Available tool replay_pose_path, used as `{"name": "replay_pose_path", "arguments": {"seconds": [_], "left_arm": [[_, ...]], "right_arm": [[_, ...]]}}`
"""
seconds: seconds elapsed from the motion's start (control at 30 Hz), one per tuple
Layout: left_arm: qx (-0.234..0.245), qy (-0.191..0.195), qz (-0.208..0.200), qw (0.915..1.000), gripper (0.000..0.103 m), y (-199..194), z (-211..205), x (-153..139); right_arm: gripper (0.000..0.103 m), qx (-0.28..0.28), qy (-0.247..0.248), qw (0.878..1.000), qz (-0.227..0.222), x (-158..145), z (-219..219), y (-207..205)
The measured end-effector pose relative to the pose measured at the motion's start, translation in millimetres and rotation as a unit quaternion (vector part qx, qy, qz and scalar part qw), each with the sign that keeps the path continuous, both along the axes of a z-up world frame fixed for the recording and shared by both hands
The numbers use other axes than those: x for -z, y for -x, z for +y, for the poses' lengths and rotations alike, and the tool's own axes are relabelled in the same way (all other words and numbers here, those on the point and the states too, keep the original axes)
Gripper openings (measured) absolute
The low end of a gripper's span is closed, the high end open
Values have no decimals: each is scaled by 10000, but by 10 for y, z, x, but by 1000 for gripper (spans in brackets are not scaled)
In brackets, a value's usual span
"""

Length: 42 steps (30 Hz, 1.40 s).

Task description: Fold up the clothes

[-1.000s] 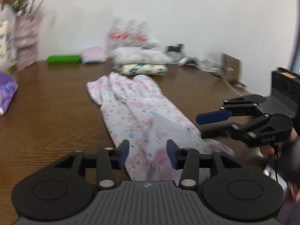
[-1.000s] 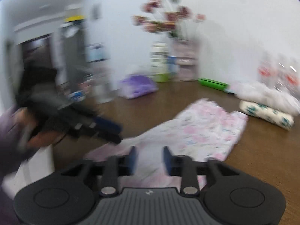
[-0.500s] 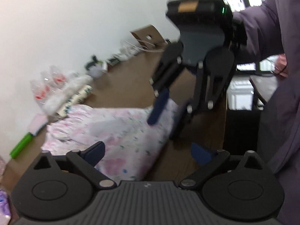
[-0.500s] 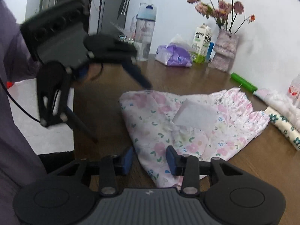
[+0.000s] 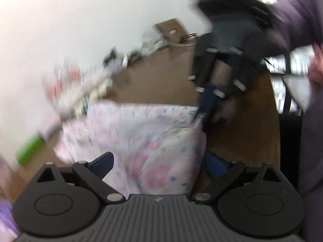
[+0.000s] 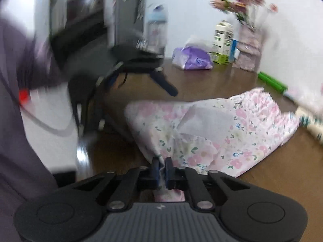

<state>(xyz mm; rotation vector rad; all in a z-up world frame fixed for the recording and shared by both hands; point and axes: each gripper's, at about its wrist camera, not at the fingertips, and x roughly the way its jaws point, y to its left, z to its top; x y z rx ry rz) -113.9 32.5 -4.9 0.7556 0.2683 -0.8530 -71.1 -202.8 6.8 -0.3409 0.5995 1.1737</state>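
Right wrist view: the right tongs (image 6: 160, 166) are pressed together, pinching a gathered corner of the floral garment (image 6: 212, 133), which spreads away ahead of them and to their right over the brown worktop (image 6: 282, 171), with a pale rectangular patch on its upper side. Ahead and to the left of these tongs, the left tongs (image 6: 141, 92) hover above the garment's far edge, blurred. Beyond them stand a purple bag (image 6: 191, 59), a carton (image 6: 223, 40) and a vase of flowers (image 6: 250, 46). In the left wrist view, the left tongs (image 5: 159, 162) are spread wide, with the garment's near end lying between and just ahead of their fingers; whether they touch it is unclear through the blur. A purple sleeve (image 5: 292, 20) shows to the upper right.
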Motion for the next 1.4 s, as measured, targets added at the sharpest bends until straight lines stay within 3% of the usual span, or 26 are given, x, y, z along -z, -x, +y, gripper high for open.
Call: {"name": "replay_pose_path", "arguments": {"seconds": [0.07, 0.13, 0.17, 0.23, 0.27, 0.3, 0.37, 0.43, 0.5, 0.6, 0.67, 0.7, 0.73, 0.77, 0.87, 0.93, 1.0, 1.07, 1.13, 1.2, 1.23, 1.27, 1.3, 1.37, 1.4], "left_arm": [[240, -309, -562, 9977, 99, 129, -48, 62], [515, -527, -974, 9925, 97, 224, -78, 118], [627, -622, -1118, 9898, 91, 253, -91, 138], [628, -758, -819, 9918, 65, 130, -90, 103], [621, -843, -643, 9924, 40, 57, -86, 85], [606, -893, -442, 9932, 26, -16, -79, 61], [519, -713, 158, 9960, 23, -154, -31, -35], [455, -474, 640, 9958, 22, -263, 14, -131], [419, -397, 857, 9946, 21, -321, 40, -191], [371, -260, 1206, 9917, 21, -411, 62, -261], [385, -144, 1439, 9887, 19, -472, 97, -290], [393, -90, 1564, 9869, 17, -502, 120, -301], [402, -42, 1707, 9845, 15, -520, 136, -321], [482, 11, 1897, 9807, 15, -508, 150, -350], [814, 260, 2498, 9645, 15, -430, 205, -453], [1025, 610, 2940, 9483, 15, -349, 266, -510], [1038, 989, 3339, 9316, 15, -341, 328, -466], [901, 1265, 3669, 9172, 16, -412, 377, -366], [566, 1671, 3996, 8996, 17, -552, 443, -256], [258, 2204, 4423, 8690, 17, -713, 519, -174], [116, 2433, 4600, 8539, 17, -789, 552, -141], [26, 2530, 4666, 8475, 17, -846, 562, -141], [-64, 2625, 4732, 8409, 16, -903, 572, -141], [-266, 2808, 4830, 8289, 16, -1022, 589, -149], [-492, 2866, 4758, 8301, 22, -1110, 584, -187]], "right_arm": [[4, 114, -555, 9973, 473, -104, -137, -133], [4, 159, -772, 9943, 715, -178, -208, -234], [4, 161, -864, 9925, 851, -196, -247, -282], [4, 120, -988, 9887, 1121, -204, -293, -340], [4, 103, -994, 9879, 1183, -202, -307, -335], [6, 135, -916, 9898, 1082, -202, -304, -314], [18, 251, -809, 9933, 784, -222, -275, -251], [73, 285, -682, 9969, 283, -250, -185, -113], [81, 74, -525, 9976, -443, -232, -64, 89], [79, -172, 85, 9882, -1521, -49, 180, 264], [56, -239, 649, 9745, -2135, 121, 342, 299], [21, -264, 848, 9711, -2214, 185, 384, 272], [10, -332, 891, 9736, -2077, 213, 384, 231], [10, -403, 769, 9821, -1671, 179, 349, 179], [10, -768, 282, 9957, -442, 9, 201, 166], [10, -1088, -61, 9932, 417, -85, 79, 190], [12, -1229, -260, 9871, 989, -78, 19, 171], [23, -1280, -433, 9788, 1540, -46, -40, 125], [45, -976, -767, 9758, 1800, 4, -116, 38], [46, -670, -1099, 9702, 2054, 55, -191, -49], [40, -516, -1264, 9664, 2180, 80, -229, -93], [31, -362, -1428, 9619, 2303, 105, -266, -136], [10, -207, -1591, 9568, 2426, 131, -304, -180], [9, 102, -1914, 9446, 2665, 181, -379, -267], [9, 257, -2073, 9375, 2782, 207, -417, -310]]}}
